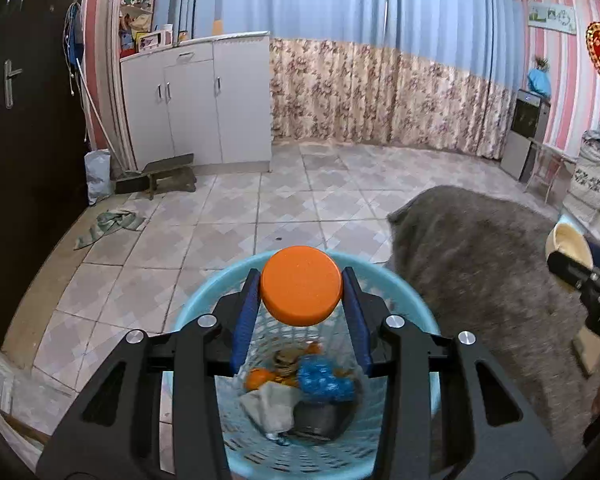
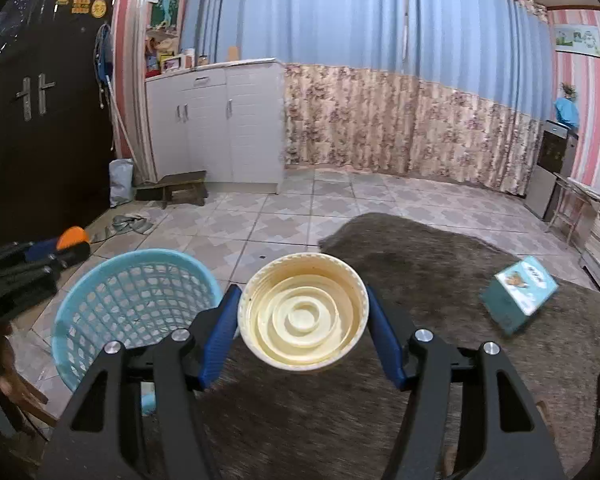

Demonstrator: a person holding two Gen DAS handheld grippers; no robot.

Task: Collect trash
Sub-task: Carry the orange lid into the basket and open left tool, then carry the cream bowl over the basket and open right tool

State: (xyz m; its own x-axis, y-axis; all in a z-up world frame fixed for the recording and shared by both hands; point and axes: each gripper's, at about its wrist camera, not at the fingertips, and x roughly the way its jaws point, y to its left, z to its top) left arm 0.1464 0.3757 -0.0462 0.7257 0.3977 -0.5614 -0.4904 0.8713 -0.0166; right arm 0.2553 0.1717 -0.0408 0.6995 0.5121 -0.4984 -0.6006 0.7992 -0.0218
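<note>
My left hand-held gripper [image 1: 301, 286] is clenching an orange lid [image 1: 301, 285] between its blue pads, hanging right above the light-blue mesh trash basket [image 1: 434, 322]. Inside the basket I'm seeing a blue crumpled wrapper [image 1: 326, 380], grey paper and orange bits already lying at the bottom. My right hand-held gripper [image 2: 303, 312] is grasping a cream-coloured lid [image 2: 303, 312], hollow side facing the camera, over the grey furry cover [image 2: 380, 400] of the tabletop, just right of the basket.

Risks, as I'm judging them: the orange lid is sitting far out at the fingertips, so it could slip early or, dropped flat, clip the rim and bounce onto the floor. The right lid isn't over the basket yet; letting go now would land it on the fur. Swinging over, the two grippers could be knocking each other.

A teal carton [image 2: 518, 294] is lying tilted on the fur, well apart, likely the next pick.

Farther off: tiled floor [image 1: 260, 208], a rag [image 1: 112, 226], low wooden stool [image 1: 172, 178], white cabinet [image 1: 198, 100], dark door, blue and floral curtains [image 1: 380, 92], striped pink walls.
</note>
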